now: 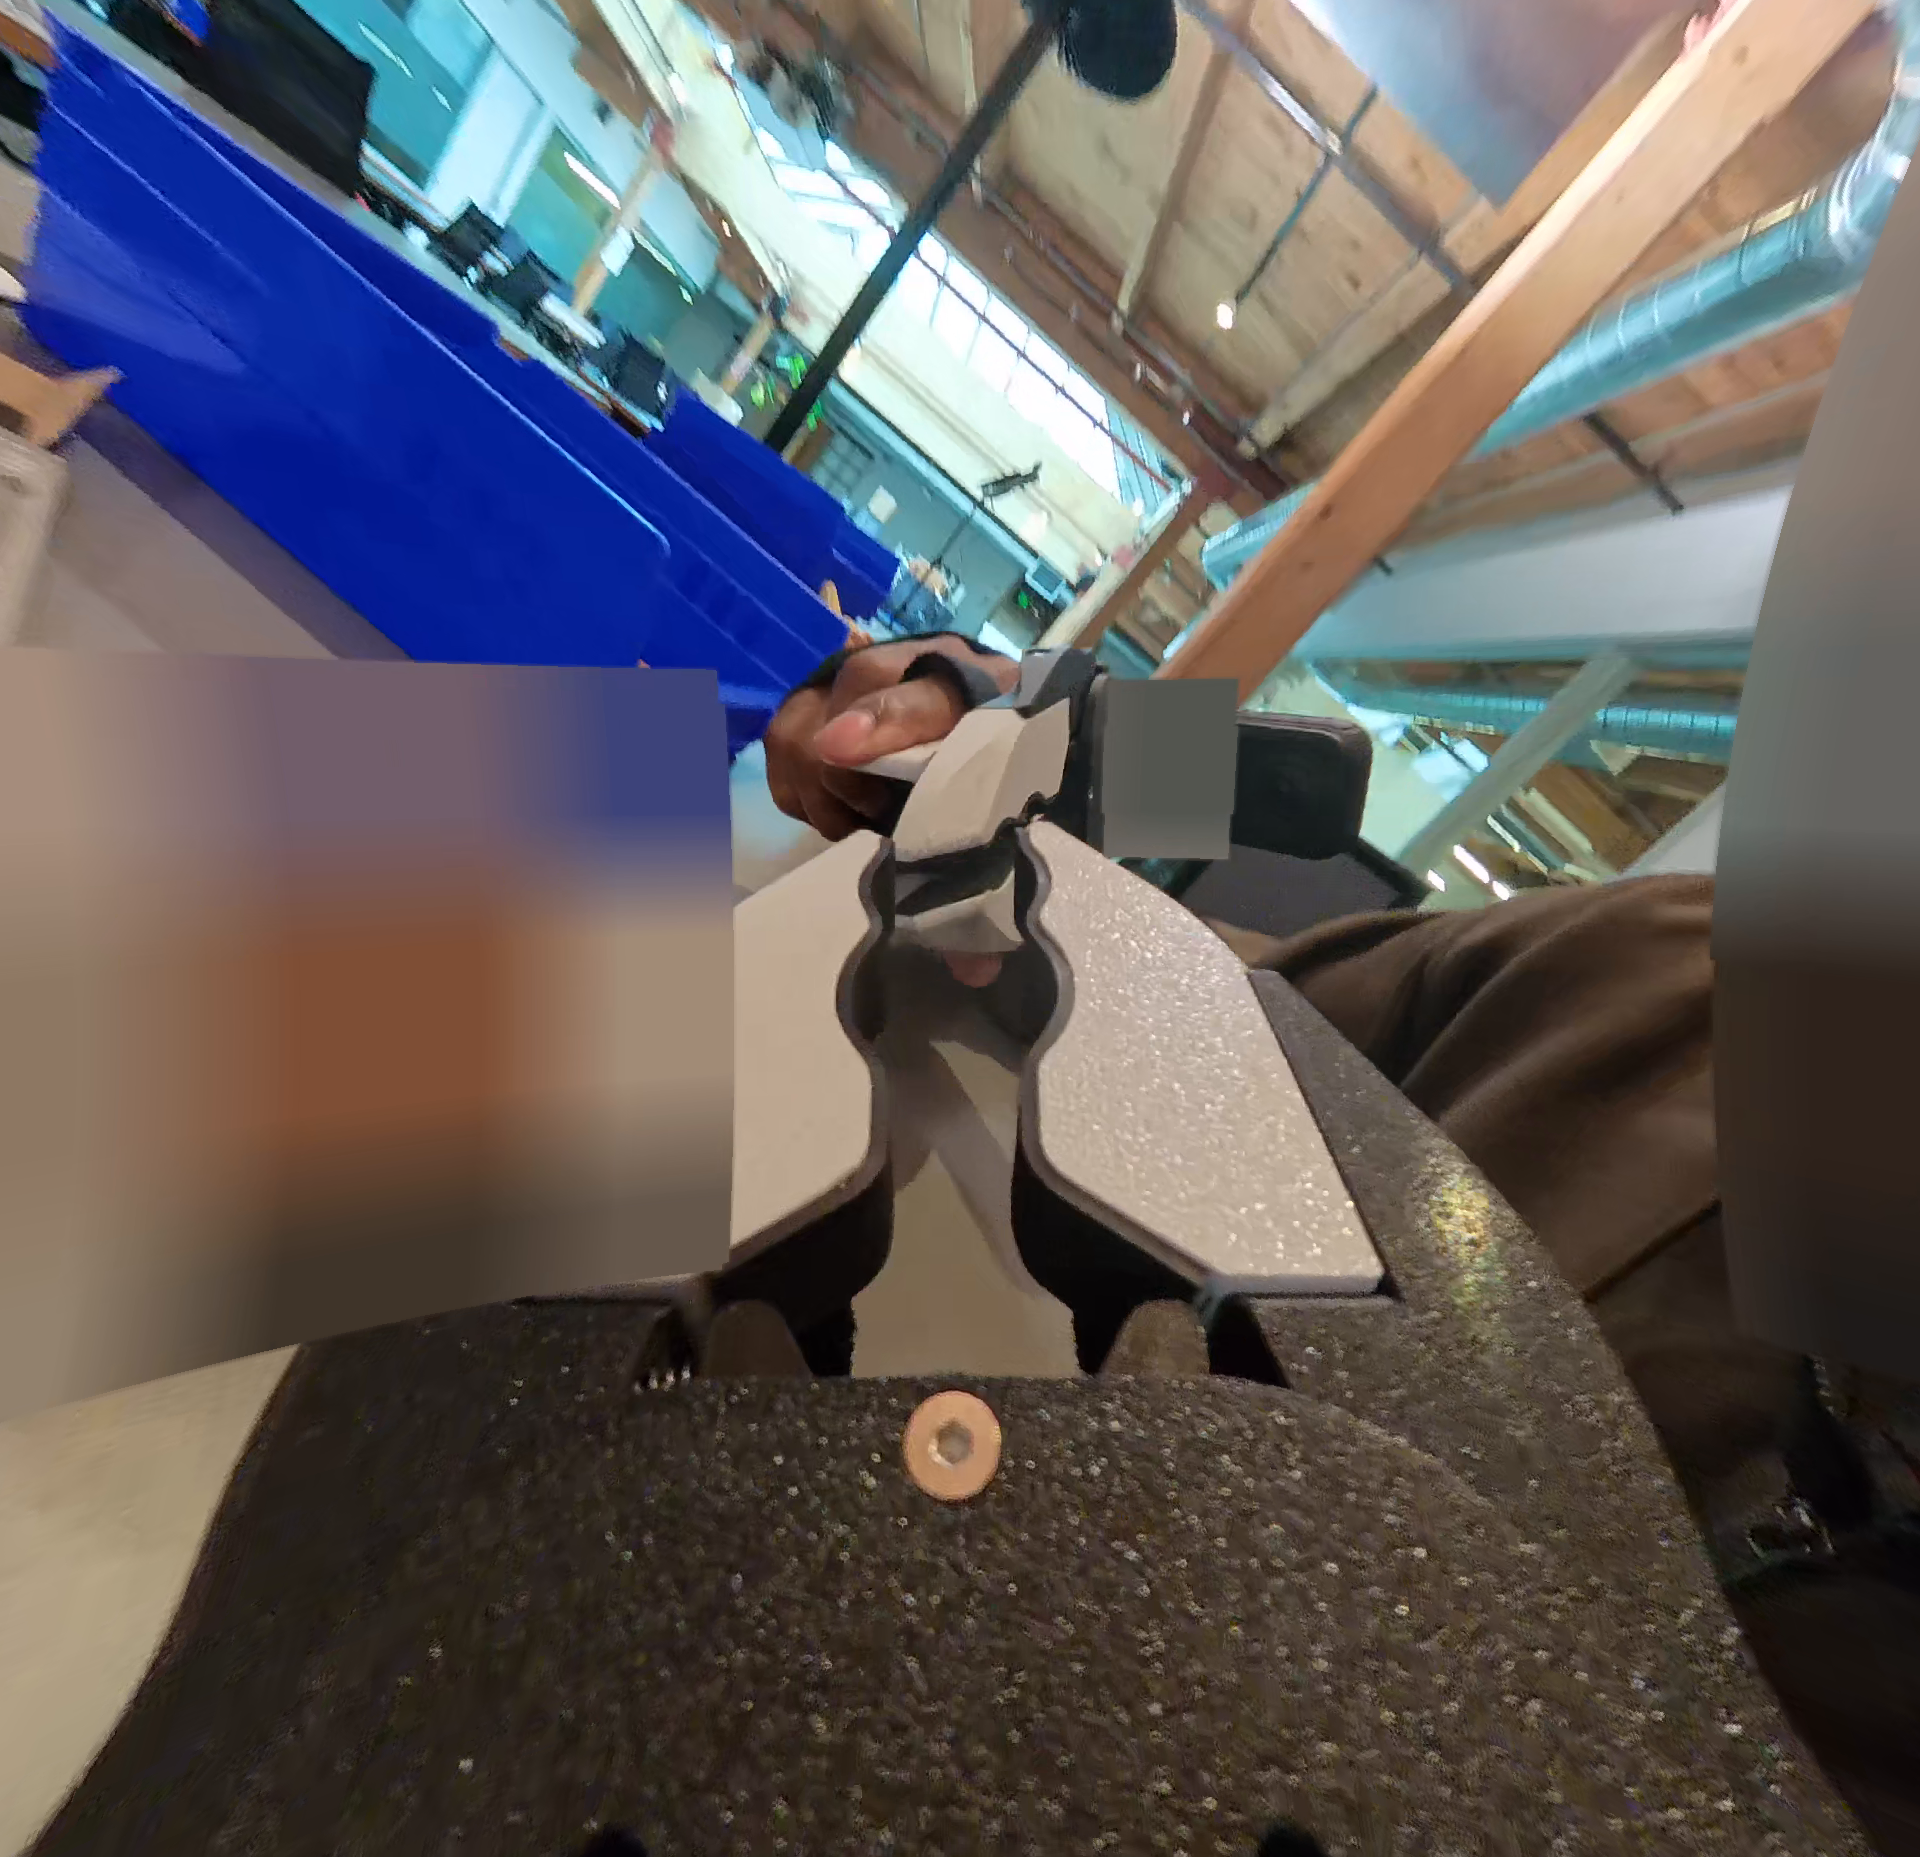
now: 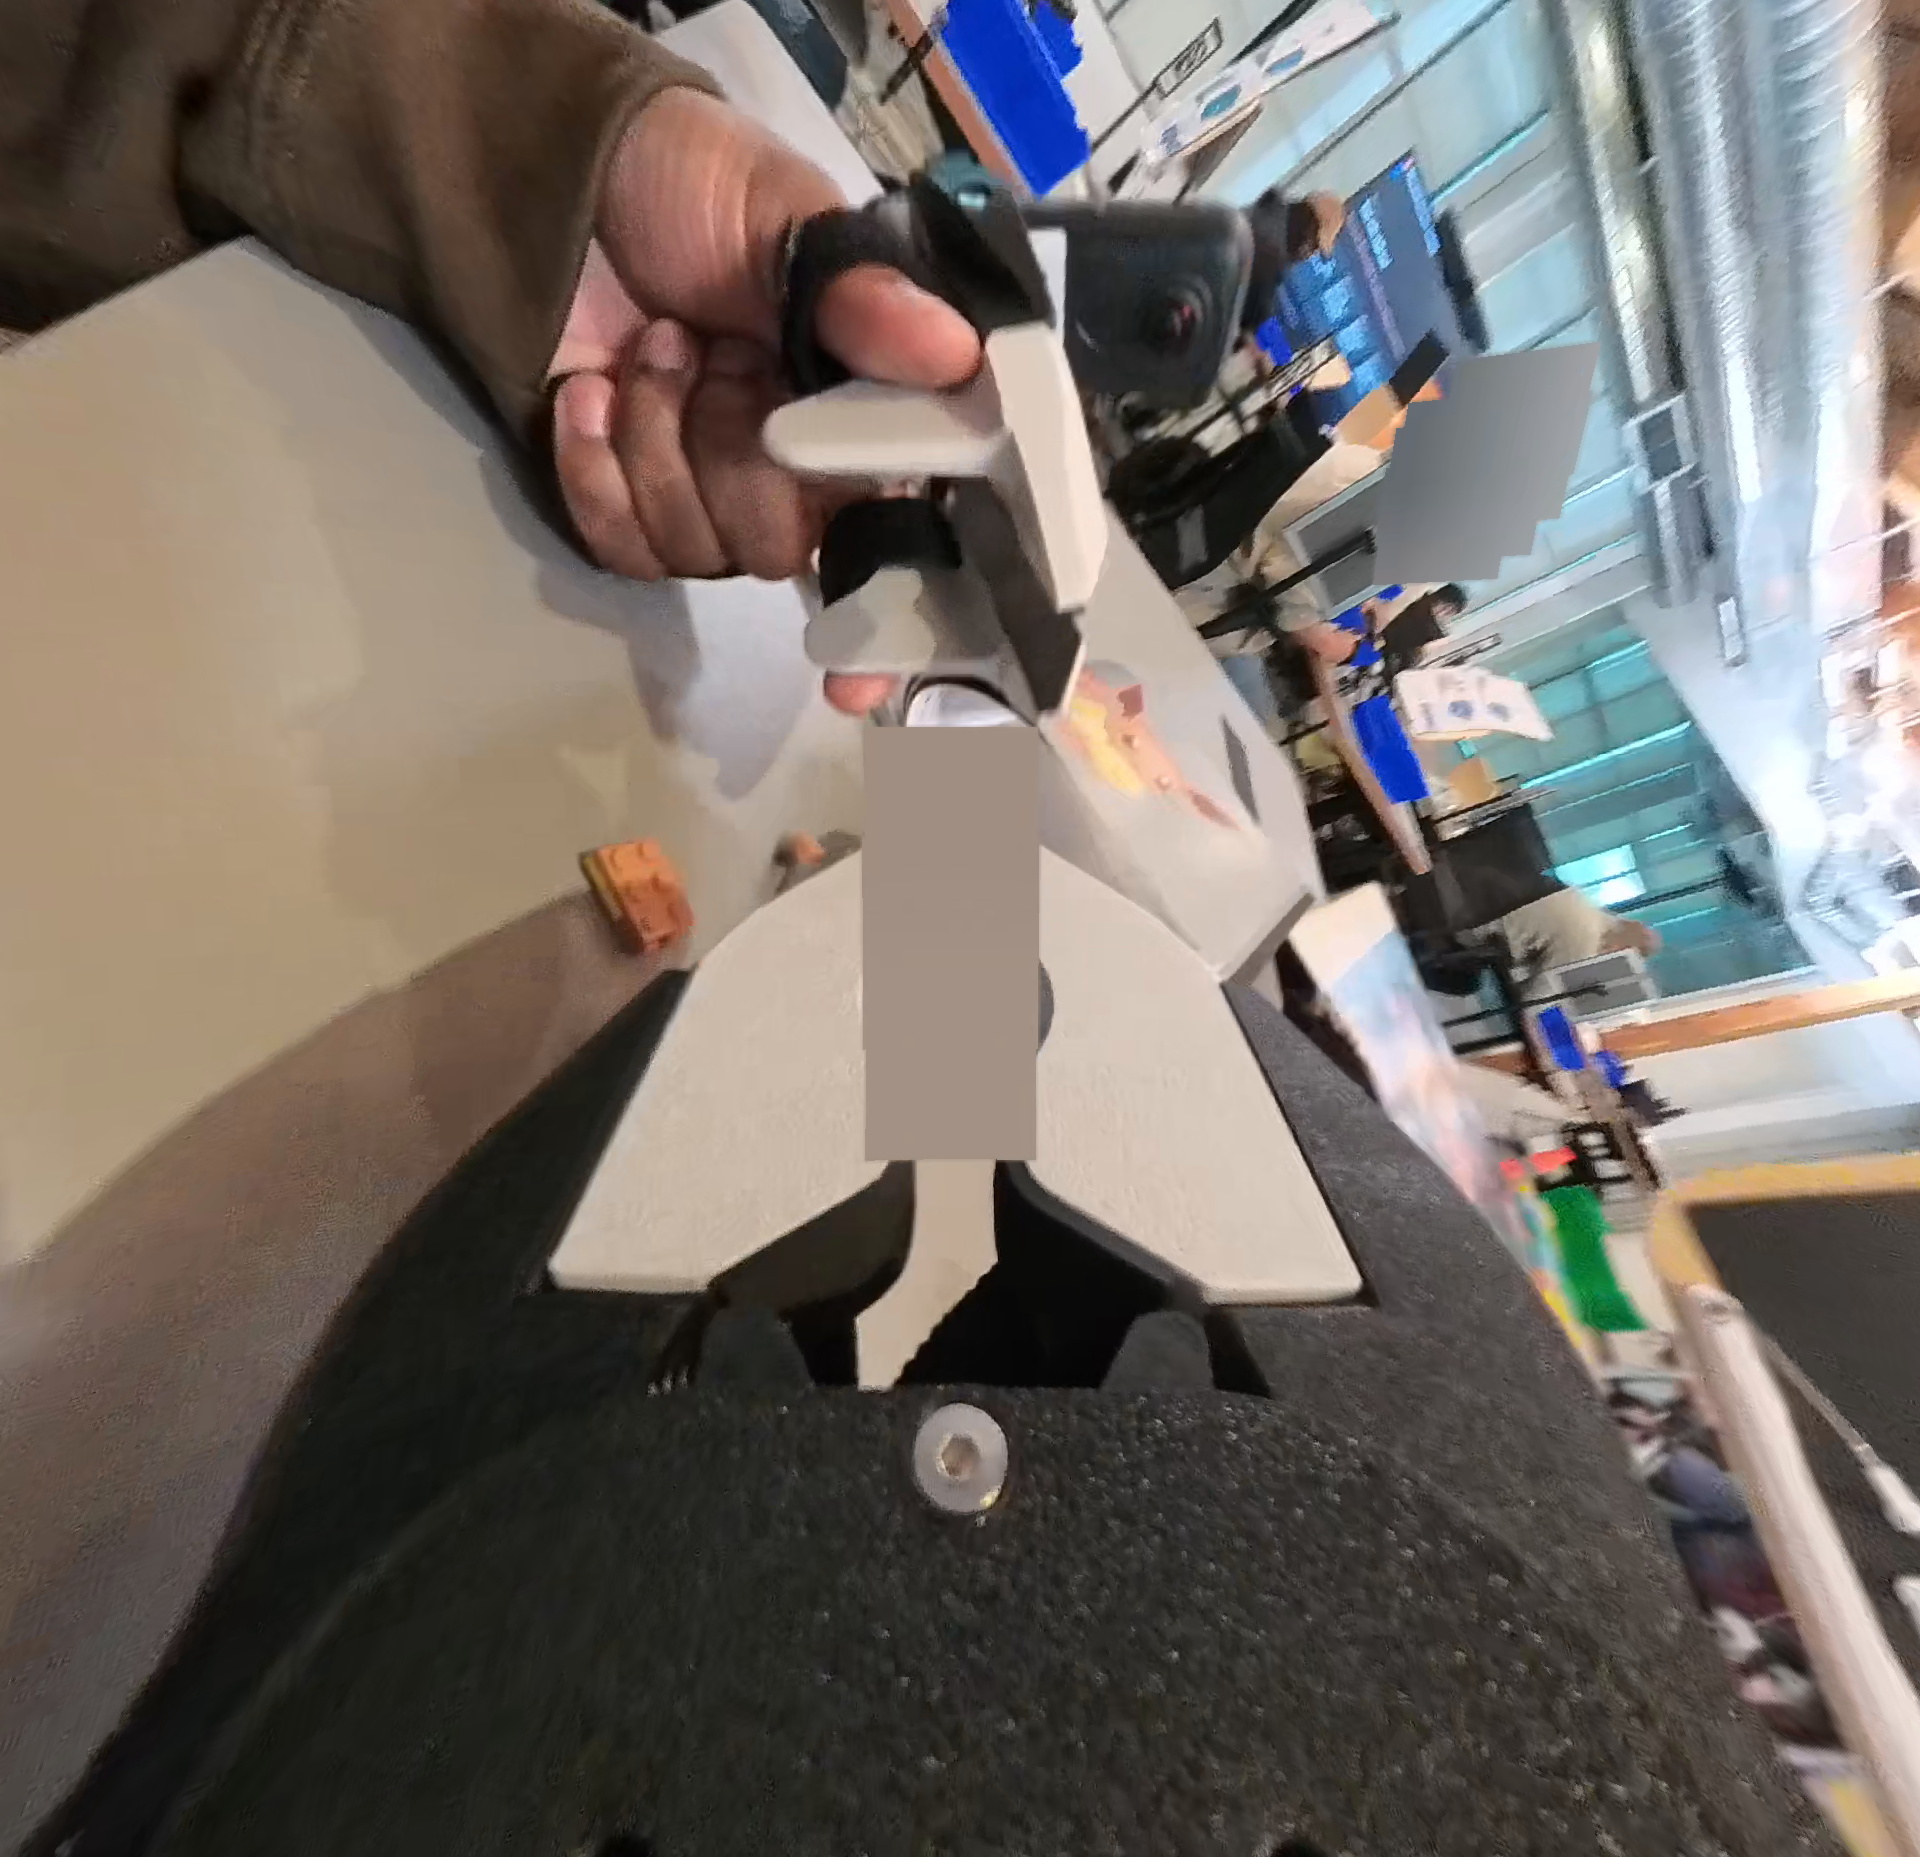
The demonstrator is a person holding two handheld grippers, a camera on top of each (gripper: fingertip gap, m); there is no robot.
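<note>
Left tongs: I see a narrow wavy gap between the grey fingers, slightly parted, nothing gripped or touched.
Left of them: stacked blue bins, well apart; a pale tabletop below.
Ahead of them: a hand holding the other tool's grey handle, near the tips.
Right of them: a brown sleeve, close beside the right finger.
Right tongs: a patch hides the tips, so I cannot tell how far they are parted.
Orange block: on the tabletop, left of these tongs, apart from them.
Above: a sleeved hand gripping the left tool.
Tabletop edge: just right of the fingers; cluttered room beyond.
</note>
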